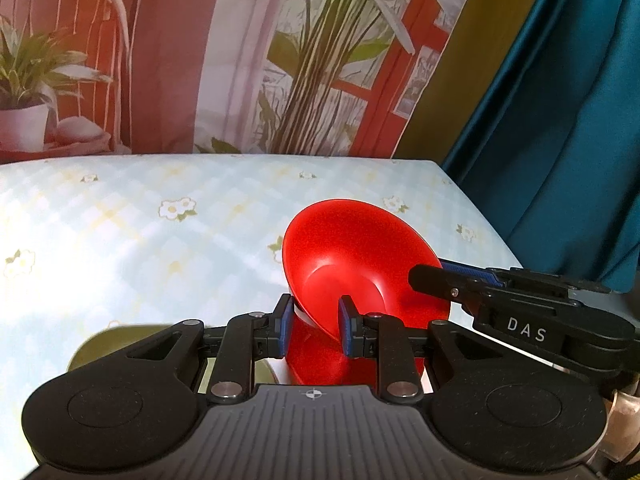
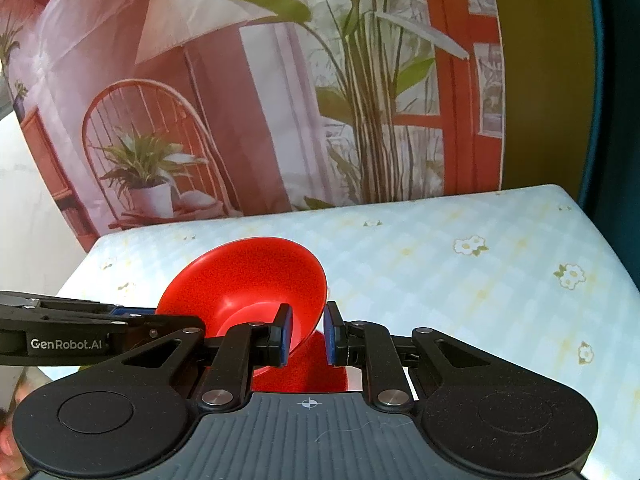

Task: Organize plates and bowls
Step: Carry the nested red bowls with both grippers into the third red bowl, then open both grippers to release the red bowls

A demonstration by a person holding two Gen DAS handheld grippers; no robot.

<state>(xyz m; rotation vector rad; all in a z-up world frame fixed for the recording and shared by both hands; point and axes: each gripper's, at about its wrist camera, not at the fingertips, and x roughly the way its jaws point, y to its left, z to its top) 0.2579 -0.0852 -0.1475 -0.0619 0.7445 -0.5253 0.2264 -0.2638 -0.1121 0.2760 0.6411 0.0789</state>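
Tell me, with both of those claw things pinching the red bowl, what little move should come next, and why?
Probably lower it level. The left gripper and right gripper each pinch opposite rims of the red bowl, which is tilted steeply above the flowered tablecloth. Something red lies beneath; whether it is a plate, I cannot tell.

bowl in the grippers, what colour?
Red bowl, plain, no pattern; clearest in the left wrist view.
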